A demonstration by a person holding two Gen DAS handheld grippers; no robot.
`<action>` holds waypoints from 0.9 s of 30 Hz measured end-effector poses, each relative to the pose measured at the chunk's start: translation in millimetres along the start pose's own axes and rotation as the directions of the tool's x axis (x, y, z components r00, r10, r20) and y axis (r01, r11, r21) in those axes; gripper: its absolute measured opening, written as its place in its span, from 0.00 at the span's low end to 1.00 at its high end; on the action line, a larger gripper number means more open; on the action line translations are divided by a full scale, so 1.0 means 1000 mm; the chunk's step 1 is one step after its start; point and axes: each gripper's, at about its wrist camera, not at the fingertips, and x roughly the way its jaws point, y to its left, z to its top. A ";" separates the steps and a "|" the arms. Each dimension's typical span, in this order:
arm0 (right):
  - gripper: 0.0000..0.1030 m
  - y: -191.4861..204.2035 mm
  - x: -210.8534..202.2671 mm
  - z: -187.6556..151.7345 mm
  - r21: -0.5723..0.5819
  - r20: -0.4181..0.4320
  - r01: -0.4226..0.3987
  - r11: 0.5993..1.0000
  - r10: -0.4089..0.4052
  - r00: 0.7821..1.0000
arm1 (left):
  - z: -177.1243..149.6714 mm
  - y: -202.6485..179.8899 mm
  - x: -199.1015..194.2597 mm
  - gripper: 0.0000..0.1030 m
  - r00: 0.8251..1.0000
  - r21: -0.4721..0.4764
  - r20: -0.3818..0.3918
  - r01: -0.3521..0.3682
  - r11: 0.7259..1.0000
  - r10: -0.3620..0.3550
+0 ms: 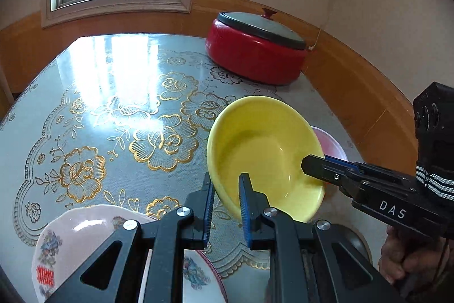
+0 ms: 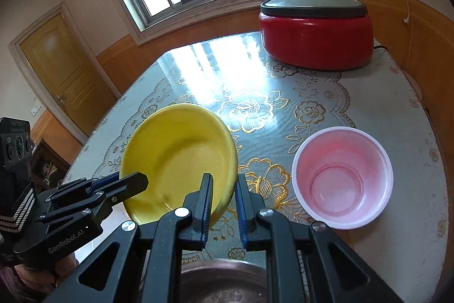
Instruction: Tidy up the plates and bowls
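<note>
Nearest, a dull metal bowl (image 2: 224, 279) sits at the bottom edge of the right wrist view, mostly hidden behind the gripper frame. In the left wrist view a white ceramic plate with floral print and a red mark (image 1: 85, 234) lies at the near left of the table, half covered by the gripper and cut off at the bottom edge. Left gripper (image 1: 226, 208) pinches the near rim of the glossy yellow plastic bowl (image 1: 264, 149), jaws narrow on it; right gripper (image 2: 224, 206) clamps the opposite rim the same way. The bowl hangs tilted above the lace-and-gold-flower tablecloth (image 2: 283, 110), clear of the surface. Just beyond, a translucent pink plastic cup-shaped bowl with a white rim (image 2: 342, 178) stands upright, mostly hidden in the left view. Far right, a red round electric pot with a grey lid (image 2: 316, 33). A hand (image 1: 411, 254) is partly cut off.
</note>
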 end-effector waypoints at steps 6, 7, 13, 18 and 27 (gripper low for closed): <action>0.14 -0.004 -0.027 -0.022 0.018 0.016 -0.001 1.000 0.000 1.000 | -0.020 -0.017 -0.014 0.17 0.999 0.023 -0.003 0.032 0.999 -0.032; 0.14 -0.004 -0.031 -0.026 0.019 0.018 0.000 1.000 0.000 1.000 | -0.025 -0.020 -0.017 0.17 0.999 0.028 -0.004 0.036 0.999 -0.036; 0.14 -0.011 -0.045 -0.048 0.042 0.013 0.004 0.999 -0.004 1.000 | -0.041 -0.034 -0.022 0.17 0.998 0.051 -0.019 0.061 0.997 -0.060; 0.14 -0.020 -0.054 -0.067 0.070 0.003 -0.007 0.998 0.007 1.000 | -0.053 -0.041 -0.027 0.17 0.997 0.068 -0.028 0.072 0.995 -0.070; 0.14 -0.031 -0.072 -0.093 0.117 0.010 -0.033 0.993 0.032 0.999 | -0.069 -0.053 -0.031 0.17 0.992 0.102 -0.053 0.123 0.987 -0.118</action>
